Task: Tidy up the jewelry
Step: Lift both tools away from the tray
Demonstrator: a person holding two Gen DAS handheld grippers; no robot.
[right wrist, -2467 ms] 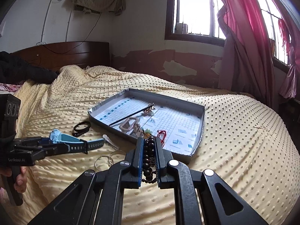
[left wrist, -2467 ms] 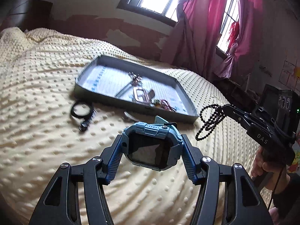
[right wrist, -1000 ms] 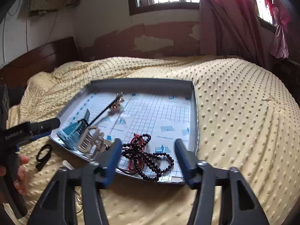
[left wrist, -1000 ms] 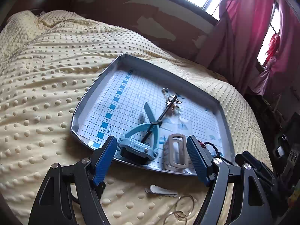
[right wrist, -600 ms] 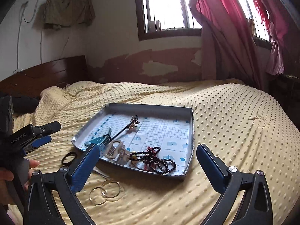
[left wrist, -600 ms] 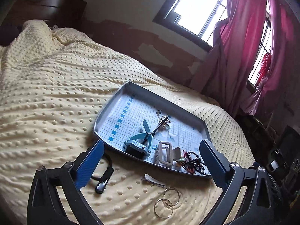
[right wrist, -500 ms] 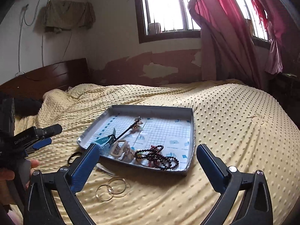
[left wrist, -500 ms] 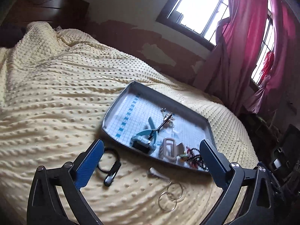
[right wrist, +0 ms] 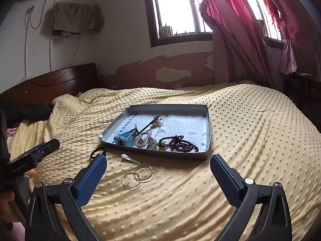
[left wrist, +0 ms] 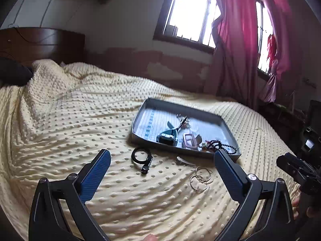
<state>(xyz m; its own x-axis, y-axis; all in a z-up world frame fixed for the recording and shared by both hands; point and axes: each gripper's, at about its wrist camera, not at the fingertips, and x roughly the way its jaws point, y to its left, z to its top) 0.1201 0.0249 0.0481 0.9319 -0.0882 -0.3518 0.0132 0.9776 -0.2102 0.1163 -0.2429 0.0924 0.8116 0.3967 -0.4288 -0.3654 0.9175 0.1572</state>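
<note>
Two thin hoop rings [right wrist: 137, 175] lay on the bed near the tray [right wrist: 208, 124]. Both claws, left claw [left wrist: 160, 172] and right claw [right wrist: 158, 177], gaped empty. Light, slippery wire; probably best pinched across the rim.

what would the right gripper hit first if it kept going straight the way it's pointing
Probably the yellow bedspread near the metal rings, just short of the tray. The right gripper is open and empty, aimed slightly downward toward the tray's near edge. Depth is hard to judge through the fisheye, so it could reach the tray wall instead.
</note>
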